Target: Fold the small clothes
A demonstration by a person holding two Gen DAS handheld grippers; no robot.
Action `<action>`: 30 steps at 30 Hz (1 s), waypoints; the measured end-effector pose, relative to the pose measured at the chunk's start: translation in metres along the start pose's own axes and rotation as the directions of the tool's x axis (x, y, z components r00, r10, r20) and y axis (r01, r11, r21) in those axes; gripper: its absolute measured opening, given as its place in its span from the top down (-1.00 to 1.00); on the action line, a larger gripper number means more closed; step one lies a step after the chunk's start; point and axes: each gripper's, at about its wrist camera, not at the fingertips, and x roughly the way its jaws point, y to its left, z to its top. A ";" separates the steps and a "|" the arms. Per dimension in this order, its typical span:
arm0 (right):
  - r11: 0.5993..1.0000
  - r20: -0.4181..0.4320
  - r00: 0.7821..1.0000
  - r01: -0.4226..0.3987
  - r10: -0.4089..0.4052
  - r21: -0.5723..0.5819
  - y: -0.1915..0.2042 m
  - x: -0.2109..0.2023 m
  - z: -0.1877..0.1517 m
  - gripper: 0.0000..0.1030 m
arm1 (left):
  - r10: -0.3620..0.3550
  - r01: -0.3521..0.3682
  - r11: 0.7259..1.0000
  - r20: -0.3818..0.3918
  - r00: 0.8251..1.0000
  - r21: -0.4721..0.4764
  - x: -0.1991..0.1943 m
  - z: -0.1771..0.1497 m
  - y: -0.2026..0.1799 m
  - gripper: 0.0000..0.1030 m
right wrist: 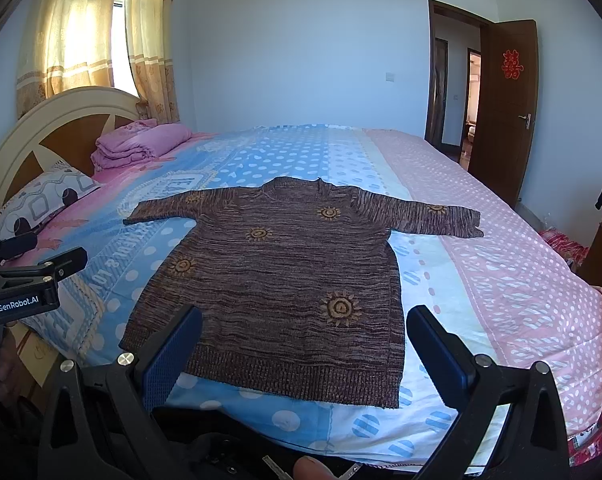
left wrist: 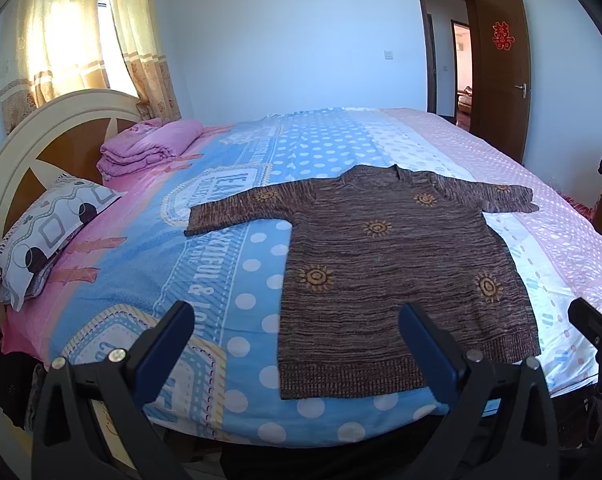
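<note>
A brown knitted sweater (left wrist: 397, 268) with yellow sun motifs lies flat on the bed, sleeves spread out, hem toward me; it also shows in the right wrist view (right wrist: 277, 280). My left gripper (left wrist: 297, 320) is open and empty, held above the bed's near edge by the sweater's lower left hem corner. My right gripper (right wrist: 305, 324) is open and empty, above the hem. The right gripper shows at the right edge of the left wrist view (left wrist: 597, 328); the left gripper shows at the left edge of the right wrist view (right wrist: 29, 276).
The bed (left wrist: 237, 240) has a blue, pink and white dotted sheet. A patterned pillow (left wrist: 49, 236) and a folded pink blanket (left wrist: 149, 146) lie by the headboard (left wrist: 33, 148) at left. A brown door (right wrist: 505, 116) stands open at right.
</note>
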 end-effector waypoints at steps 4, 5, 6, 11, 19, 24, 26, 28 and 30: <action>1.000 -0.002 1.000 0.000 0.000 0.000 0.000 0.000 0.000 -0.98 | -0.005 0.005 1.000 -0.003 1.000 0.002 0.000 0.000 0.001 -1.00; 1.000 -0.005 1.000 -0.002 0.002 -0.001 -0.001 0.001 0.001 -0.98 | -0.003 0.003 1.000 -0.003 1.000 0.003 0.000 0.000 0.001 -1.00; 1.000 -0.006 1.000 -0.003 0.002 -0.001 0.000 0.001 0.001 -0.98 | -0.002 0.002 1.000 -0.003 1.000 0.004 0.001 0.000 0.001 -1.00; 1.000 -0.005 1.000 -0.002 0.002 -0.001 0.000 0.001 0.001 -0.98 | 0.002 -0.002 1.000 -0.002 1.000 0.002 0.001 0.000 0.001 -1.00; 1.000 -0.010 1.000 -0.004 0.004 -0.003 0.002 0.002 -0.001 -0.98 | 0.002 -0.002 1.000 -0.002 1.000 0.002 0.001 0.000 0.002 -1.00; 1.000 -0.013 1.000 -0.005 0.005 -0.001 0.002 0.002 0.000 -0.98 | 0.004 -0.004 1.000 -0.002 1.000 0.000 0.002 0.000 0.005 -1.00; 1.000 -0.013 1.000 -0.005 0.005 -0.001 0.002 0.002 -0.001 -0.98 | 0.004 -0.004 1.000 -0.003 1.000 -0.002 0.002 0.000 0.006 -1.00; 1.000 -0.013 1.000 -0.005 0.005 -0.001 0.002 0.002 -0.001 -0.98 | 0.003 -0.003 1.000 -0.002 1.000 -0.002 0.002 0.000 0.006 -1.00; 1.000 -0.015 1.000 -0.006 0.006 -0.003 0.002 0.003 -0.001 -0.98 | 0.003 -0.003 1.000 -0.003 1.000 -0.001 0.002 0.000 0.007 -1.00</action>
